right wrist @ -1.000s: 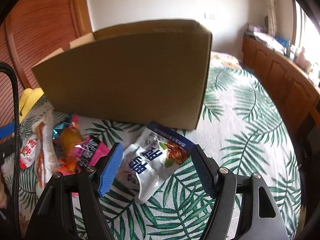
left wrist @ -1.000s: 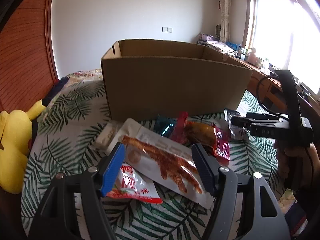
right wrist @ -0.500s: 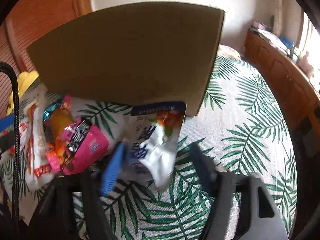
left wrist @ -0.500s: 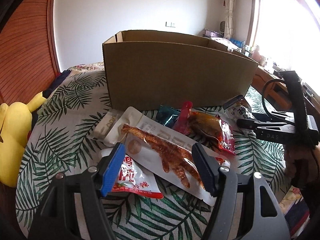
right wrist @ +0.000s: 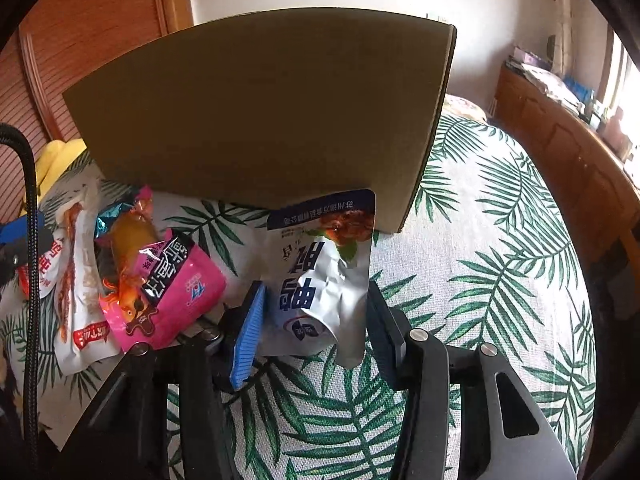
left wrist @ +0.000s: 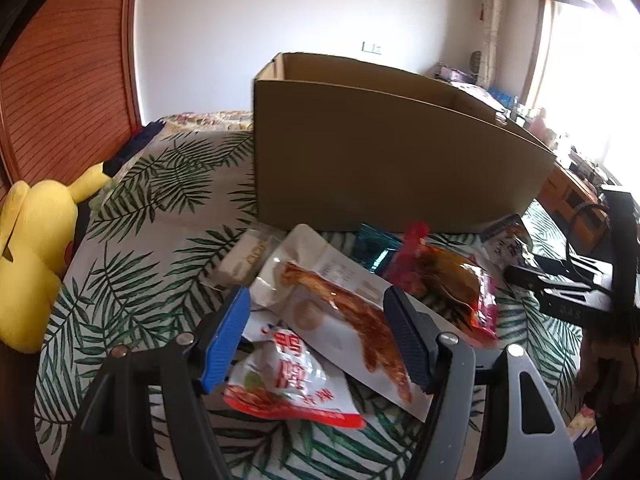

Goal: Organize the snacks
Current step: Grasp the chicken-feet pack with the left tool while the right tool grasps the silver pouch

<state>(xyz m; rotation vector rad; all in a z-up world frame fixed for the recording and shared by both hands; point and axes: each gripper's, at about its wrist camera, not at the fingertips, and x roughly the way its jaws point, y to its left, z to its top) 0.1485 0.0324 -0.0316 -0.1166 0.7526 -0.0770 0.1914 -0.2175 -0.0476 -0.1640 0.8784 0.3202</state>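
Note:
A brown cardboard box (left wrist: 384, 160) stands open on the palm-leaf bedspread; it also shows in the right wrist view (right wrist: 260, 112). My right gripper (right wrist: 314, 330) is shut on a silver-and-blue snack pouch (right wrist: 320, 276), lifted and standing upright in front of the box. My left gripper (left wrist: 320, 338) is open above a long white chicken-feet packet (left wrist: 340, 308) and a red-and-white pouch (left wrist: 288, 380). A red pouch (left wrist: 448, 284), a teal packet (left wrist: 374, 248) and a small beige packet (left wrist: 248, 258) lie by the box. The pink pouch (right wrist: 160, 288) lies left of my right gripper.
A yellow plush toy (left wrist: 32, 248) lies at the bed's left edge by a wooden slatted wall (left wrist: 60, 92). A wooden cabinet (right wrist: 560, 152) runs along the right side. The right gripper's black body (left wrist: 576, 292) shows in the left wrist view.
My right gripper closed on the silver-and-blue pouch and lifted it upright off the bedspread. My left gripper moved closer over the chicken-feet packet and stayed open.

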